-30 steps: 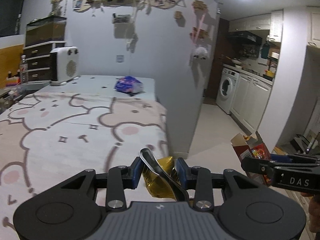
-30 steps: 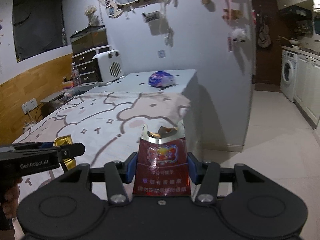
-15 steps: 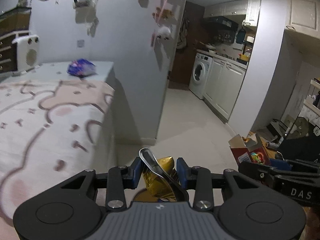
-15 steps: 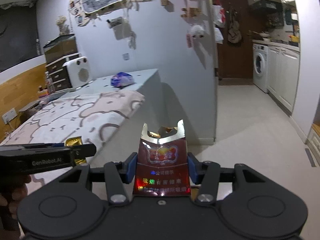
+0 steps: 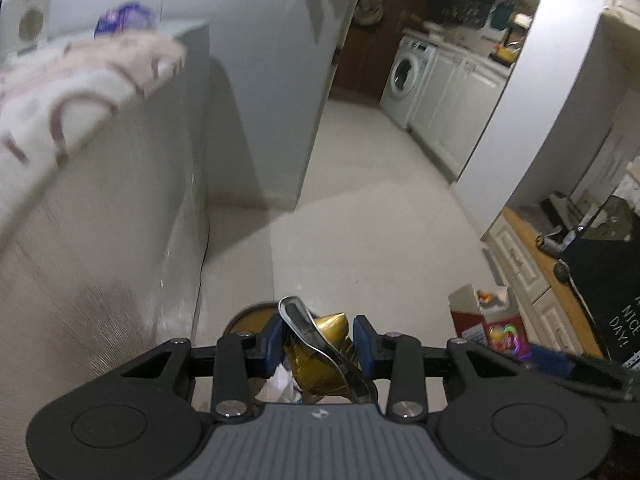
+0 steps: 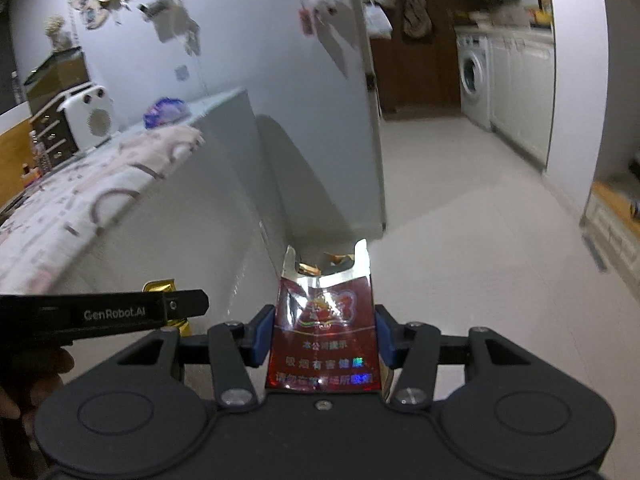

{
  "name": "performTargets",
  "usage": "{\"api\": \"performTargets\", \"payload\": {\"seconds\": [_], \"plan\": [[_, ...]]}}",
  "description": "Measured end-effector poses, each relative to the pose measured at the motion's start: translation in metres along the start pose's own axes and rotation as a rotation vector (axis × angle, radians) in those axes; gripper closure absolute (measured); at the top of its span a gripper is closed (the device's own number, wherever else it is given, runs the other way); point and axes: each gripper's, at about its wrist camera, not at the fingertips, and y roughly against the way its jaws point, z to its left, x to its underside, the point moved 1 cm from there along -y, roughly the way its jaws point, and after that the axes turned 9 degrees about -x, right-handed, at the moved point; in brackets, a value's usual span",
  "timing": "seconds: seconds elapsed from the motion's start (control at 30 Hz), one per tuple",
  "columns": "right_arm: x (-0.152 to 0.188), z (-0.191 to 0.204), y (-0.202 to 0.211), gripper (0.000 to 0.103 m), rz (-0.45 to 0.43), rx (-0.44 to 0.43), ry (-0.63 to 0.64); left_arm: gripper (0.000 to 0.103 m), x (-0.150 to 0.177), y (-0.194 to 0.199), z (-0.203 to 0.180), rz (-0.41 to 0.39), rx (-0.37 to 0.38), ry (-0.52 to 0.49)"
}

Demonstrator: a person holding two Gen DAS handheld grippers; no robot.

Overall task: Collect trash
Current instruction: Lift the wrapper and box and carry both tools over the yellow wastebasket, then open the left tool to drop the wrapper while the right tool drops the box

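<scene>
Left wrist view: your left gripper [image 5: 319, 346] fills the lower centre of the frame, its jaws pinching a crumpled gold foil wrapper [image 5: 320, 354] with a silver inner edge. Directly beneath the jaws, at lower centre, a round bin [image 5: 250, 318] with a gold-toned rim shows in part; white crumpled paper [image 5: 280, 384] lies inside it, and the rest of its contents are hidden by the gripper. At lower right, the red cigarette pack [image 5: 490, 326] appears, its top torn open, with the blurred tip of your right gripper [image 5: 560, 364] beside it.

Right wrist view: your right gripper [image 6: 325, 336] occupies the lower centre, its jaws clamped on the two sides of the red cigarette pack [image 6: 324, 332], which stands upright. The pack's torn top gapes open; scraps of gold foil show inside. At lower left, your left gripper [image 6: 176, 310] reaches in from the frame edge, the gold foil wrapper [image 6: 162, 286] visible behind its tip. A bed [image 6: 80, 204] with a cartoon-print cover runs along the left, and a blue-purple bag [image 6: 166, 110] lies at upper left on the surface beyond it. The pale tiled floor [image 6: 460, 240] spreads to the right.
</scene>
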Motion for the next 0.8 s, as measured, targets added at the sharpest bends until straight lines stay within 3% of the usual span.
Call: {"api": "performTargets", "payload": {"seconds": [0.33, 0.6, 0.8], "plan": [[0.047, -0.049, -0.109, 0.051, 0.129, 0.019, -0.216, 0.064, 0.018, -0.117, 0.020, 0.153, -0.044, 0.051], [0.072, -0.079, -0.195, 0.051, 0.164, 0.037, -0.427, 0.064, 0.022, -0.205, 0.036, 0.233, -0.055, 0.096], [0.095, -0.090, -0.254, 0.051, 0.222, 0.012, -0.475, 0.064, 0.029, -0.261, 0.057, 0.255, -0.056, 0.167]]}}
